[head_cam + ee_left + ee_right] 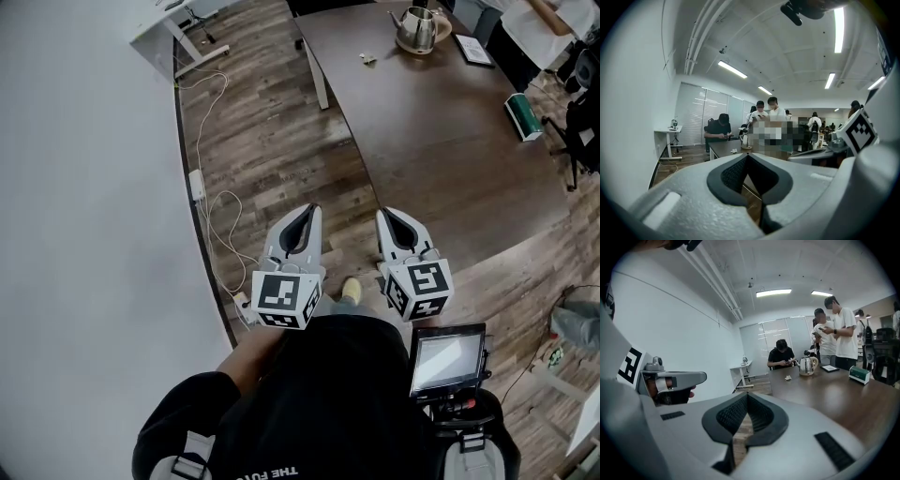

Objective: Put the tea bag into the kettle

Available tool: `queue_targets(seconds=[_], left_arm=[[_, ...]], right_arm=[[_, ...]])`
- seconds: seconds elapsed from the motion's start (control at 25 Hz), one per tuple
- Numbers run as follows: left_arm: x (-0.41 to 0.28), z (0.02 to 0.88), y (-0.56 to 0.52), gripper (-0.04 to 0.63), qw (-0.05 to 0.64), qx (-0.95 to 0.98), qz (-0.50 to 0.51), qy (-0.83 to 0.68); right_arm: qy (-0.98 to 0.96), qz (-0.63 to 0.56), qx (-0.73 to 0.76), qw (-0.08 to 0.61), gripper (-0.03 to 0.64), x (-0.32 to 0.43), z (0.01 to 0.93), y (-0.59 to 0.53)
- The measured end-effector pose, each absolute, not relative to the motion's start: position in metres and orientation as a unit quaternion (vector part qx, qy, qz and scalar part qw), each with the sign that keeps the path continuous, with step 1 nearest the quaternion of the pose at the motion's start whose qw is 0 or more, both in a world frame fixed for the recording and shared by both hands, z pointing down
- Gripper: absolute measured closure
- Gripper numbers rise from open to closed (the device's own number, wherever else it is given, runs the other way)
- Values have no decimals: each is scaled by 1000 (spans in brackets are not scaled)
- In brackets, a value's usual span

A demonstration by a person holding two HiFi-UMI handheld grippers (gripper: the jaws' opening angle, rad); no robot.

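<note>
While both of my grippers hang low in front of me over the wood-plank floor (272,141), neither one has hold of anything. My left gripper (307,217) has its grey, tapered jaws pressed together at the tips. In its own view (747,156) the ribbed black pads meet in a point, with only a diamond-shaped hollow behind them. My right gripper (386,217) is closed the same way, jaw against jaw (746,395), with nothing between the pads. Each carries its white cube of black square markers, left (284,298) and right (420,289).

The kettle (417,28) stands well away at the far end of the long, dark-brown table (441,159). It is polished metal, rounded in the body, with a curved spout and a looped handle, and it shines in the right gripper view (806,365). Near it on the bare tabletop, toward my side, lies a small pale crumpled scrap (368,59) — the tea bag, I think, though it is too small to be sure (788,378).

Further right on the table are a flat dark tablet (473,49) and a green box (521,116). A thin white cable (220,216) trails along the base of the smooth white wall (84,187).
</note>
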State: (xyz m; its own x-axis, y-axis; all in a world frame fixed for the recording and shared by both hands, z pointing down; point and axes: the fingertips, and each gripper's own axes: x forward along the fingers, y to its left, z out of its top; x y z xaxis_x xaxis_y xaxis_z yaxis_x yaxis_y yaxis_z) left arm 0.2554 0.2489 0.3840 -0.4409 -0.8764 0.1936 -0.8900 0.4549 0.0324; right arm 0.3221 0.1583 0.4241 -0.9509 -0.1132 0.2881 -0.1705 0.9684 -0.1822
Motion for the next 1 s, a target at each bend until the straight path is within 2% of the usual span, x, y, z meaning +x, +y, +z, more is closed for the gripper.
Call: queue_targets(seconds=[1.0], left_arm=[[241, 384, 258, 592, 90, 503, 27, -859]], right_arm=[[-985, 92, 53, 138, 612, 298, 422, 164]])
